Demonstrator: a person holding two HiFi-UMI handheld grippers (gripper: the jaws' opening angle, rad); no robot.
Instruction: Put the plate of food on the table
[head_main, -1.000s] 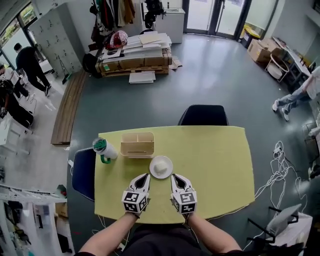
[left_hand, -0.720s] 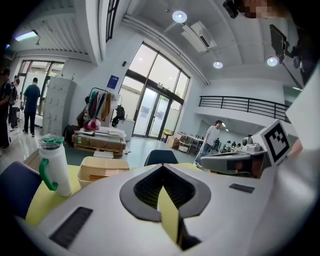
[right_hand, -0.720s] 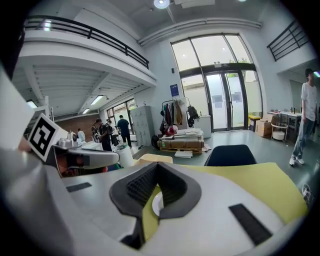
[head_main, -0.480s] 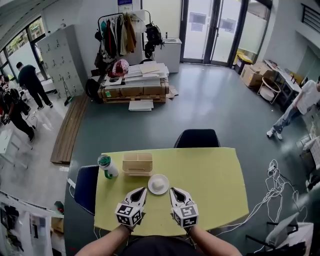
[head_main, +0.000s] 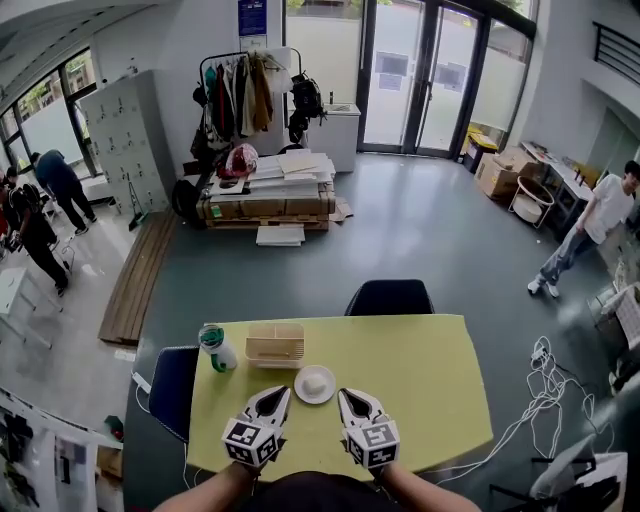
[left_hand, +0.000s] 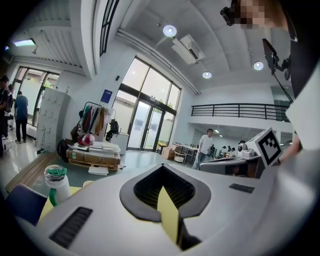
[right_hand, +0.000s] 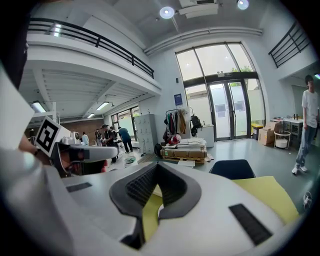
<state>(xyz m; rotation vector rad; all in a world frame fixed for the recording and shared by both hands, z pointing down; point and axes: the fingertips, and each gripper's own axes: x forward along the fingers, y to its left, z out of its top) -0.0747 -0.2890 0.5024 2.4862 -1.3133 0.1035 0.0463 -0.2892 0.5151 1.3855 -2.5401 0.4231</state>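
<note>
Both left gripper (head_main: 279, 393) & right gripper (head_main: 346, 396) are held shut, empty. Likely reason: plate of food (head_main: 315, 384) is already set on table (head_main: 425, 385).

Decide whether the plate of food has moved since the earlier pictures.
No. The plate sits just off the wooden box's near right corner, as before; only the view shifted.

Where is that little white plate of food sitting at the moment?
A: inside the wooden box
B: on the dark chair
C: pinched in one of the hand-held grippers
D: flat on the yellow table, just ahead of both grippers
D: the plate lies on the yellow table, between and just beyond the tips of the left gripper and right gripper, neither of which grips it; the wooden box stands further back.
</note>
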